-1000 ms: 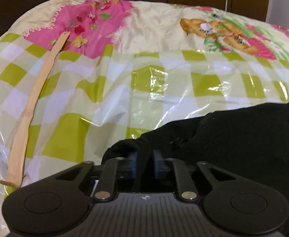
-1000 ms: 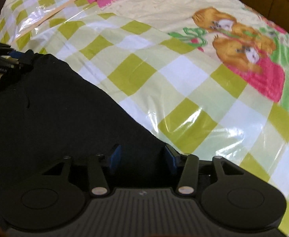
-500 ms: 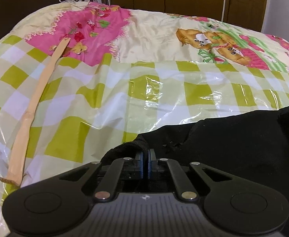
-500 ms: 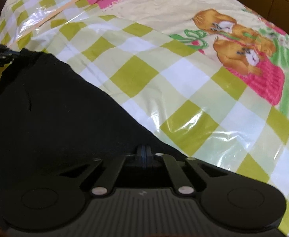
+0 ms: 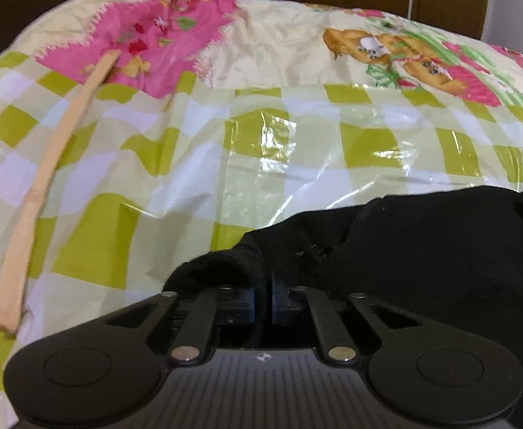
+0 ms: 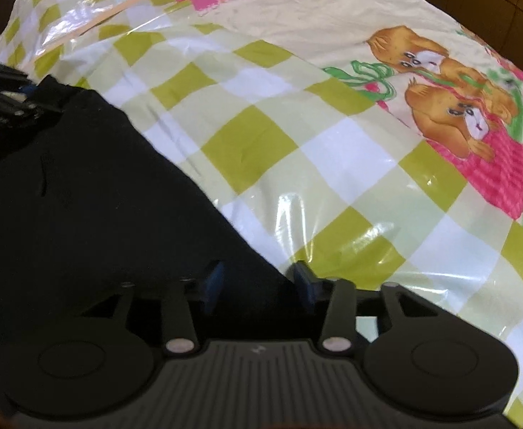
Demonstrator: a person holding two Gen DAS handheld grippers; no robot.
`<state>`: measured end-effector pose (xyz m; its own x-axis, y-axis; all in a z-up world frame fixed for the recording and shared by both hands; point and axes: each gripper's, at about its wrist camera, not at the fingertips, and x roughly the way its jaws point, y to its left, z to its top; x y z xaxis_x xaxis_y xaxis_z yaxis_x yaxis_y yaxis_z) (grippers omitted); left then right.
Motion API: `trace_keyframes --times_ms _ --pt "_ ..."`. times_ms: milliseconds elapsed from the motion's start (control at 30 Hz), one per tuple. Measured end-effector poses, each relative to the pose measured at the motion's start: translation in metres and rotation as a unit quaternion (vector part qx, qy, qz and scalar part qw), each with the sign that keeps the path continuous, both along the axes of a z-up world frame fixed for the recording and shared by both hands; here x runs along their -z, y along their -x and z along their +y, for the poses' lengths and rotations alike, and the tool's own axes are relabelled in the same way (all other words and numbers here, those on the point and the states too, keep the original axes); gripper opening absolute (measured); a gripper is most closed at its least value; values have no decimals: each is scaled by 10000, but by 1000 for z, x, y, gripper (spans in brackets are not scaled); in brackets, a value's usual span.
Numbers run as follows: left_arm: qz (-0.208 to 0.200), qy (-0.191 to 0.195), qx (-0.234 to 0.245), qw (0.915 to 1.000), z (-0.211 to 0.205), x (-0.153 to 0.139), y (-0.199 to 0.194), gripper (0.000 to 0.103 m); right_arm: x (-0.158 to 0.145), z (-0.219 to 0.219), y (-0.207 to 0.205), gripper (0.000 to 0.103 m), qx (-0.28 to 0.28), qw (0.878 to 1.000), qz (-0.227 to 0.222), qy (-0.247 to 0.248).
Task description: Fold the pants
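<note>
No legible text, label, brand or number shows in either view.

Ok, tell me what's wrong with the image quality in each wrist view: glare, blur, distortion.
Left wrist view: white glare streaks on the plastic checked sheet, the bed surface bulges from fisheye distortion, and the black pants show almost no detail. Right wrist view: glare patches on the sheet, soft blur on the bear print, pants a near featureless dark mass.

Left gripper (image 5: pixel 262 300) clamped — right gripper (image 6: pixel 258 284) opening
</note>
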<state>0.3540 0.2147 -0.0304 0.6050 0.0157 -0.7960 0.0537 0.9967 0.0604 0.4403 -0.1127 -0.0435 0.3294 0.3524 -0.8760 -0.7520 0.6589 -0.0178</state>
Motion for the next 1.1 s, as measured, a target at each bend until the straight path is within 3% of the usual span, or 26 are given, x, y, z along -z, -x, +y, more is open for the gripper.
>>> trace_keyframes --times_ms 33,167,300,433,567,667,800,933,967,1033,1100 --pt "-83 -30 26 10000 -1 -4 3 21 -1 1 2 10 41 10000 44 35" --pt "-476 164 58 9987 -1 -32 22 21 -16 -3 12 7 204 9998 50 -37" --pt "-874 504 116 9948 4 -61 62 21 -50 -12 39 7 218 9990 -61 -388" --pt "-1200 858 109 9890 10 -82 127 22 -92 -27 97 7 112 9968 -136 -778" --pt "-1199 1051 16 9872 21 -79 193 23 -122 -38 174 7 -65 9943 -63 -1060" --pt "-993 1217 -192 9874 31 -58 231 23 -118 -38 223 6 -77 9919 343 -1223" --pt "-718 1388 -444 9867 39 -26 267 24 -82 -18 283 1 -298 9826 1311 -1280" --pt "-759 1213 -615 9878 39 -13 285 29 -54 7 316 1 -508 9831 1489 -933" --pt "-807 1143 -611 9883 39 -15 287 30 -54 12 319 2 -595 9860 1301 -854" --pt "-910 904 -570 9901 36 -19 292 31 -59 26 328 8 -895 9940 463 -419" --pt "-1013 509 -491 9923 32 -24 297 39 -61 36 333 10 -1237 9921 -162 -162"
